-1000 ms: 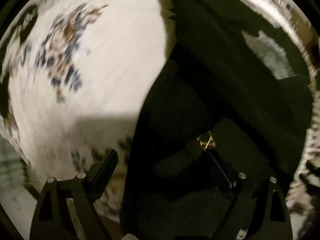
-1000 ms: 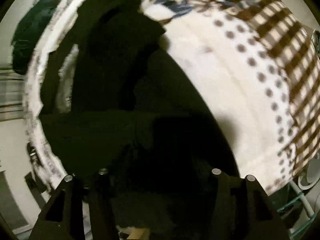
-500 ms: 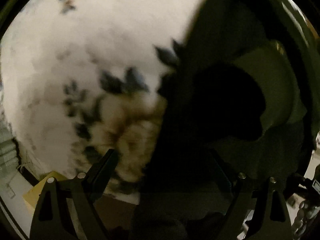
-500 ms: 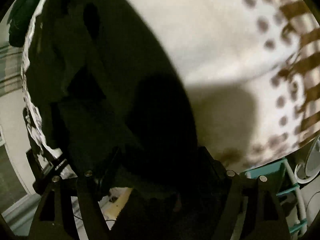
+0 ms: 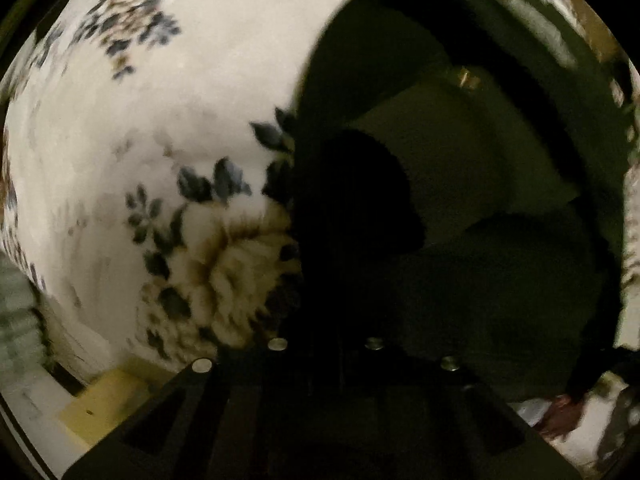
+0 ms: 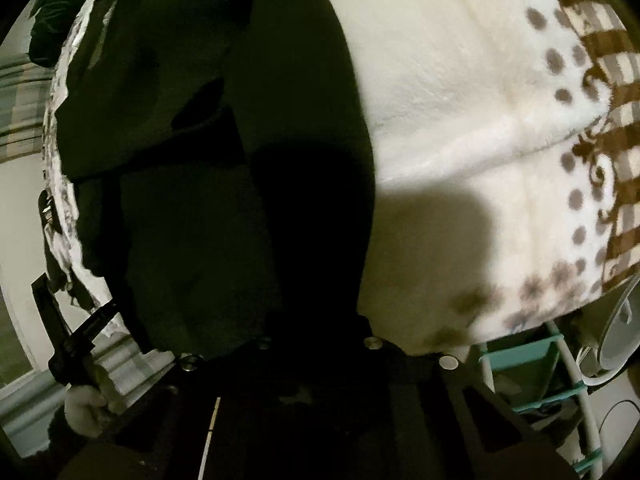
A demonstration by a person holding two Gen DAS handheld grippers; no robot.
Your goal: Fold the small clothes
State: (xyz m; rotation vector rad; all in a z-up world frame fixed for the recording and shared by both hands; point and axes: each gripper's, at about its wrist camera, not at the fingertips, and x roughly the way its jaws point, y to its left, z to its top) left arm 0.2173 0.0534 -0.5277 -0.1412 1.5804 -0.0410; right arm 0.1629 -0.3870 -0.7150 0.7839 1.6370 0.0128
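Both of your tongs have just snapped closed: the left tongs and right tongs each pinch the near edge of the dark garment. It lies on the patterned white blanket, its long axis running away from you.

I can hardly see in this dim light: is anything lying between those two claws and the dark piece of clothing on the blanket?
Nothing visible does. The left gripper and the right gripper sit right at the near edge of the dark garment, their jaws just closed. It lies alone on the patterned blanket; whether cloth is pinched is too dark to tell.
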